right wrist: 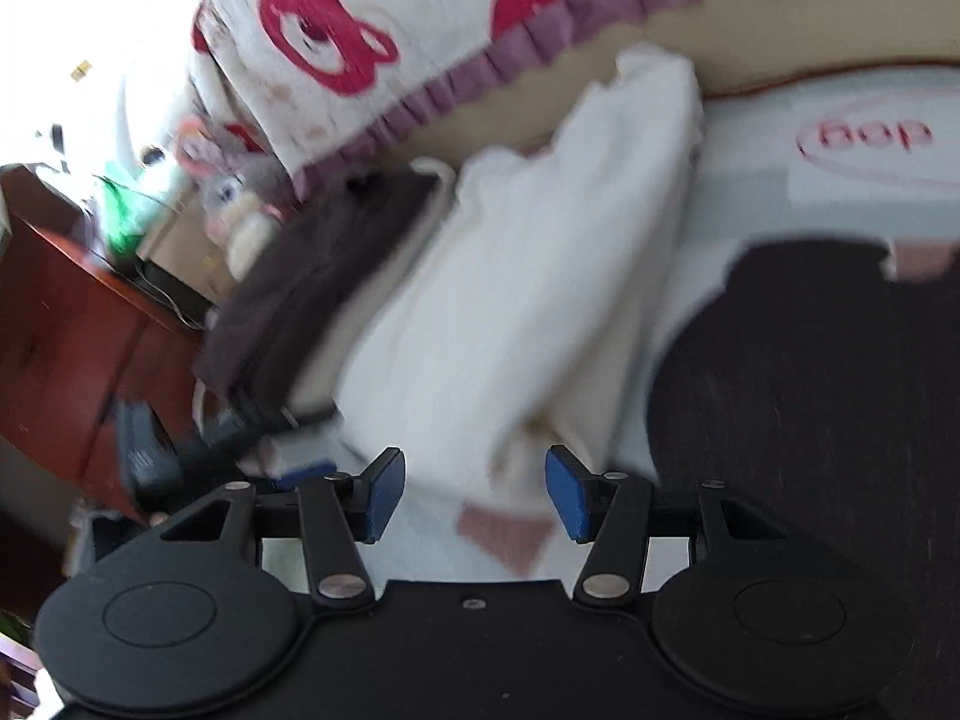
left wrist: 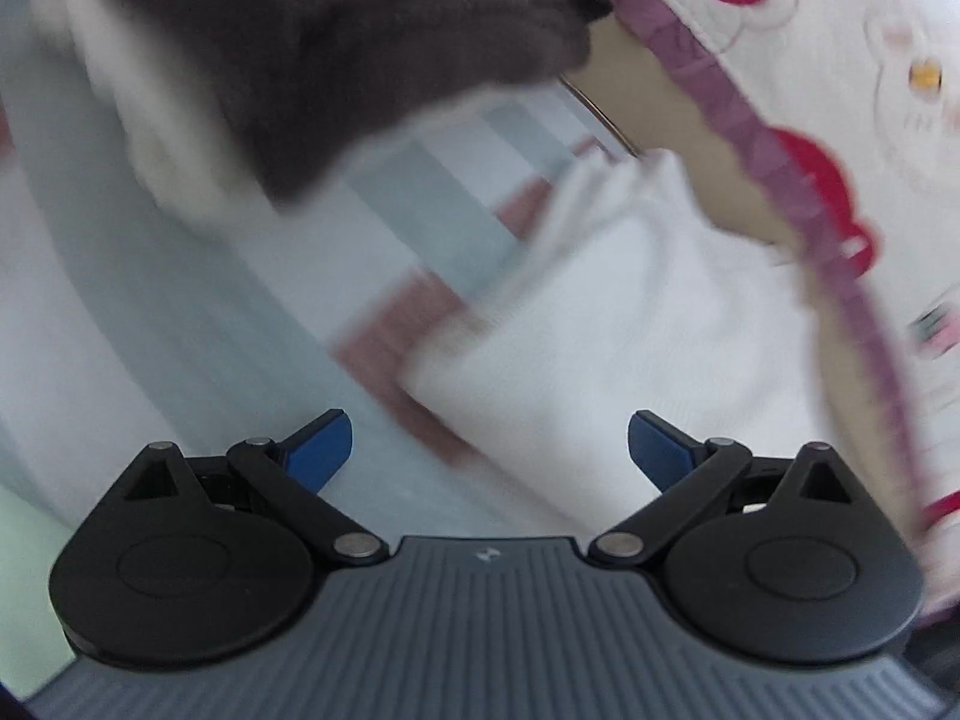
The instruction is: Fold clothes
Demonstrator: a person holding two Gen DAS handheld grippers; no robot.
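Note:
A white garment (right wrist: pixel 540 270) lies in a long, loosely folded bundle on the bed; the left wrist view shows the white garment (left wrist: pixel 630 330) too. My right gripper (right wrist: pixel 477 495) is open, and the garment's near end lies just ahead of its fingers without being pressed. My left gripper (left wrist: pixel 489 450) is open with nothing between its blue pads (left wrist: pixel 318 450). It hovers over the sheet, to the left of the white garment. A dark brown folded garment (right wrist: pixel 324 276) sits left of the white one, and the brown garment (left wrist: pixel 330 48) fills the left view's top. Both views are blurred.
A black cloth (right wrist: pixel 810 390) covers the right side of the bed. A quilt with red bears and a purple frill (right wrist: pixel 360 30) is heaped behind. The pale sheet (right wrist: pixel 870 138) bears a pink logo. A plush toy (right wrist: pixel 222 180) and a wooden cabinet (right wrist: pixel 72 348) stand at left.

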